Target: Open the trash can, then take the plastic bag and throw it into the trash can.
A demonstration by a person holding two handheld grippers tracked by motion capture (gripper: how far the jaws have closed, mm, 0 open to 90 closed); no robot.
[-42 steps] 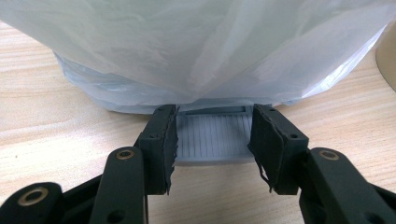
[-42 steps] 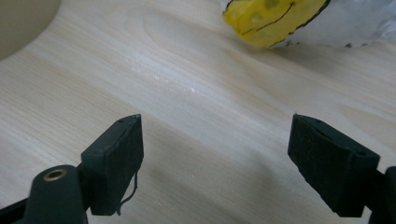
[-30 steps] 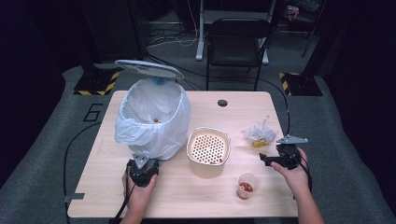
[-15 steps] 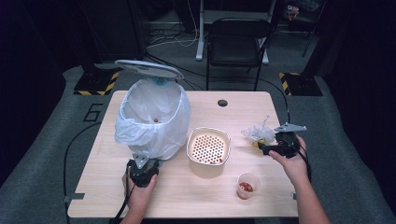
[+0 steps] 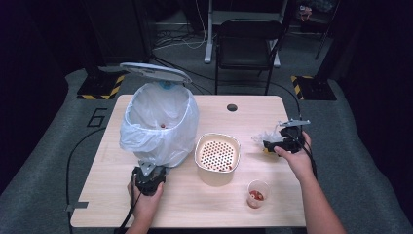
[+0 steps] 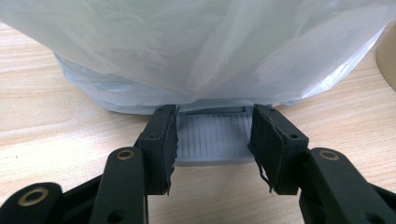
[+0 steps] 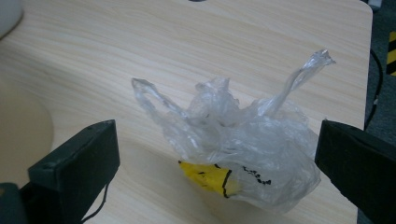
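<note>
A white pedal bin (image 5: pixel 158 122) lined with a pale plastic bag stands at the table's left, its lid (image 5: pixel 155 72) raised. My left gripper (image 5: pixel 147 170) is at its foot. In the left gripper view the left gripper (image 6: pixel 215 149) is shut on the bin's grey ribbed pedal (image 6: pixel 212 133). At the right lies a crumpled clear plastic bag (image 5: pixel 265 134) with something yellow inside. My right gripper (image 5: pixel 269 143) points at it. Its jaws have just been opening, and the right gripper (image 7: pixel 217 140) stands wide open with the bag (image 7: pixel 243 135) between the jaws, untouched.
A beige perforated bowl (image 5: pixel 217 156) sits mid-table beside the bin. A small clear cup (image 5: pixel 256 193) with red bits stands near the front edge, close to my right forearm. A round cable hole (image 5: pixel 232 107) is at the table's far side, with a black chair (image 5: pixel 248 44) beyond.
My right hand has moved away from the cup toward the far side, up to the plastic bag, and its jaws have opened wider. The left hand has not moved.
</note>
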